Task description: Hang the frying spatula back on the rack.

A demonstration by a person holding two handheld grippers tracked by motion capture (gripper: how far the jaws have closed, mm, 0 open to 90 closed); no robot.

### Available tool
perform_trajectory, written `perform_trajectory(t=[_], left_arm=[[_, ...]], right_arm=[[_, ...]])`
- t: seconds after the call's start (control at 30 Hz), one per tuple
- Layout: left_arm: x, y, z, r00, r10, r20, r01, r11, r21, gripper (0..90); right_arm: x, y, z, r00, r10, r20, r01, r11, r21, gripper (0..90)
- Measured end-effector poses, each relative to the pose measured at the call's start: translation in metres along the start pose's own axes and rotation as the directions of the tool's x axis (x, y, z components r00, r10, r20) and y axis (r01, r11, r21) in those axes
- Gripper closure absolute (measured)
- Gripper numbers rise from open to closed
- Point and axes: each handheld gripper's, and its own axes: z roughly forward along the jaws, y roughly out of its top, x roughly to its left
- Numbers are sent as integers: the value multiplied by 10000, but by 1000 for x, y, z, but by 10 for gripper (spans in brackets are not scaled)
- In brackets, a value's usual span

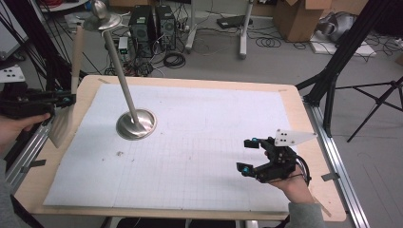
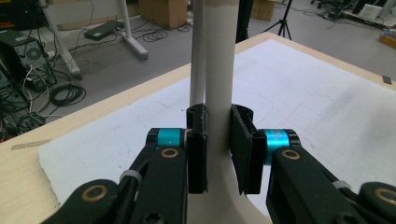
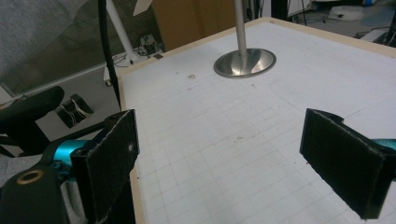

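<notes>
A pale spatula held upright at the counter's left edge.
The spatula is clamped by the left gripper; the right gripper is held with fingers apart above the counter, near a metal stand.

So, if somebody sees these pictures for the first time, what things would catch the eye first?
Probably the tall metal stand, its round base on the white gridded mat and its pole leaning up toward the table's far left corner. Next, the left gripper at the table's left edge, shut on a pale flat paddle-like piece held upright. The right gripper rests open near the mat's front right.
</notes>
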Motion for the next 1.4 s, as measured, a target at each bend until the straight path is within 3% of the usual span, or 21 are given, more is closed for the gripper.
perform_trajectory(t=[0.4, 0.57, 0.87, 1.3, 1.4], left_arm=[[-3, -1, 17, 9998, 68, -170, -64, 9998, 199, 767], [-2, -1, 24, 9999, -114, -39, 115, 9998, 183, 766], [-5, 2, 39, 10000, -50, -58, 52, 9993, 381, 767], [-5, 5, 56, 9993, -151, -343, 164, 9992, 367, 768], [-7, 7, 59, 9986, 3, -520, 18, 9992, 406, 767]], right_arm=[[-1, -1, 0, 9999, 100, 19, -100, 9999, 34, 109], [-1, -1, 0, 10000, 79, 1, -79, 10000, 17, 109], [-1, -1, -1, 10000, 89, 24, -89, 10000, 35, 109], [0, -2, -2, 10000, 95, -16, -95, 9999, 91, 109], [0, -3, -2, 9999, 119, -3, -119, 9999, 90, 109]])
